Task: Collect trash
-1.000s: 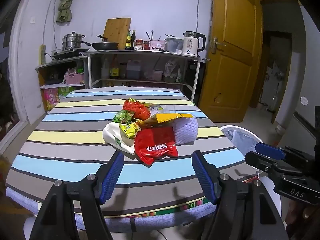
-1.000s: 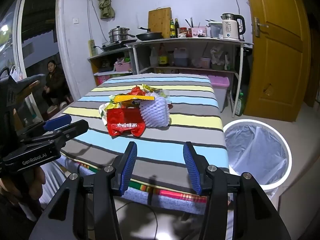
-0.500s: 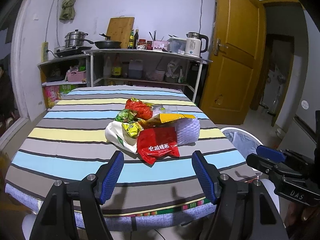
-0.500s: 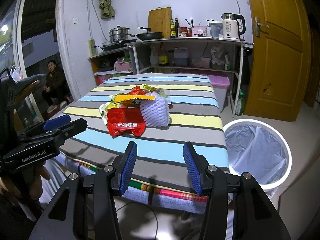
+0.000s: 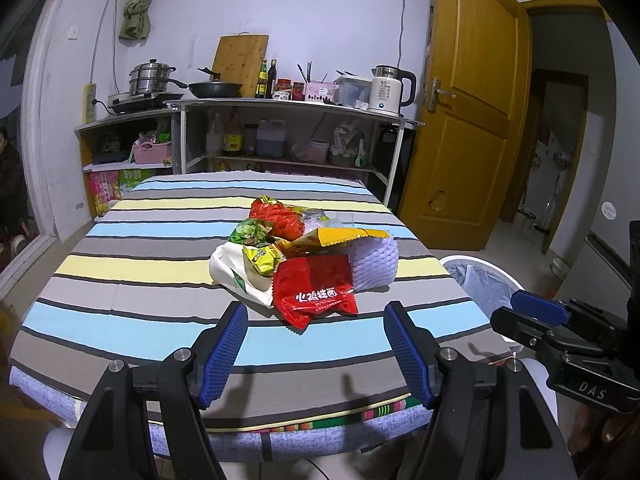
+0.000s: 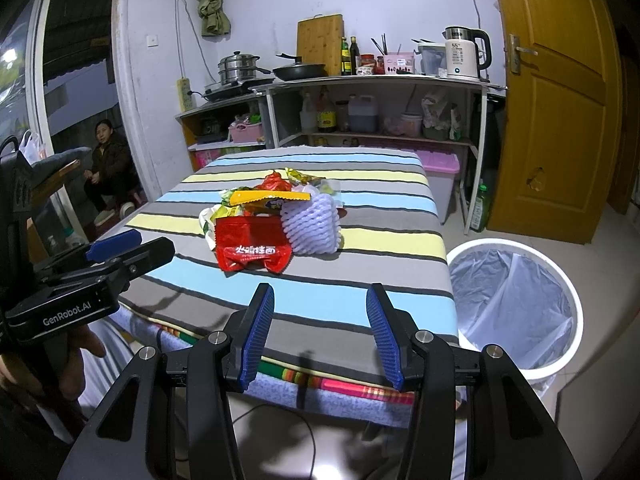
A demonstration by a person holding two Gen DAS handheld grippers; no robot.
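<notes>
Broadly, a worktop covered in a cloth striped grey, pale blue and yellow (image 5: 132, 276) fills the middle of both views, with a tall orange-brown wooden door (image 5: 472, 120) to its right and a metal kitchen shelf rack (image 5: 288, 104) behind it. Beside the worktop's right edge stands a round white bin lined with a clear plastic bag (image 6: 516, 304). A heap of trash sits at the centre of the cloth: a white foam fruit net sleeve (image 5: 376, 264) on the right, touching a red crinkled snack wrapper (image 5: 316, 288) printed with white Chinese characters at the front, a white plastic bag (image 5: 228, 268) on the left, a yellow zigzag-edged packet (image 5: 344, 236) on top, and green and red wrappers behind. On the rack a white electric kettle (image 5: 386, 90) shows "55" on its display. The left gripper (image 5: 316, 350), its body marked "GenRobot.AI" in the right wrist view, hovers short of the heap with its blue-padded jaws spread wide and empty. The right gripper (image 6: 320, 334), marked "DAS" in the left wrist view, is likewise wide and empty, over the worktop's near edge.
</notes>
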